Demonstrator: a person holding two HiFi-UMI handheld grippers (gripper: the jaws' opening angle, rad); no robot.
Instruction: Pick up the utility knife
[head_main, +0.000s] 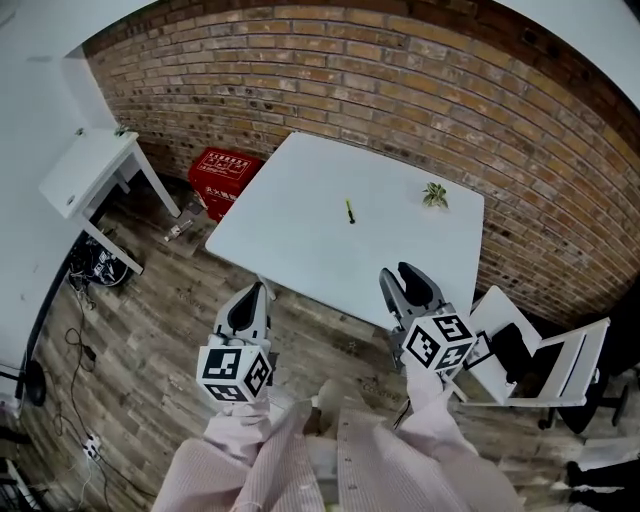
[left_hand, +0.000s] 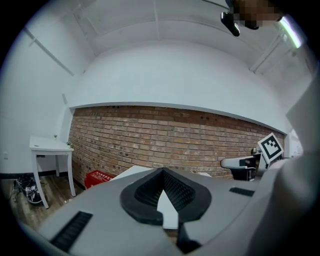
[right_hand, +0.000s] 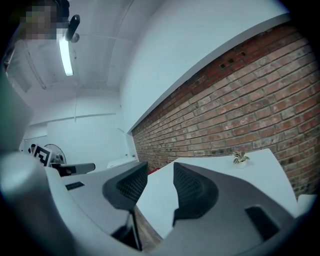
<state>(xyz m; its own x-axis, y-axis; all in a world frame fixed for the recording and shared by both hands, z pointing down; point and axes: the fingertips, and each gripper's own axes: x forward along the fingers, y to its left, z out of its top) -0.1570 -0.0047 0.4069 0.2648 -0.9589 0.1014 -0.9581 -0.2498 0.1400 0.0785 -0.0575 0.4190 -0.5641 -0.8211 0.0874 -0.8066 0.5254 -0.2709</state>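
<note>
Nearest to me are my two pink sleeves, and just ahead of them my left claw and right claw, both held short of the near edge of the table. My left claw has its jaws brought together at the tips with nothing between them. My right claw has its jaws apart and is also empty.

What I am after is the utility knife, a slim yellow-green piece lying flat near the middle of the white table, pointing roughly away from me, with bare tabletop all round it. It is well apart from both claws. A small potted plant stands farther right, near the back edge, clear of the knife. Beyond the table are a brick wall, a red crate on the floor to the left, a white side table farther left, and a white chair to my right.

I judge the reach has not begun. My right claw is the readier one. I should carry it over the knife, turn it so the jaws straddle the narrow handle crosswise, come down until the tips nearly touch the tabletop, then close. The knife lies low, so a shallow approach may only push it along.
</note>
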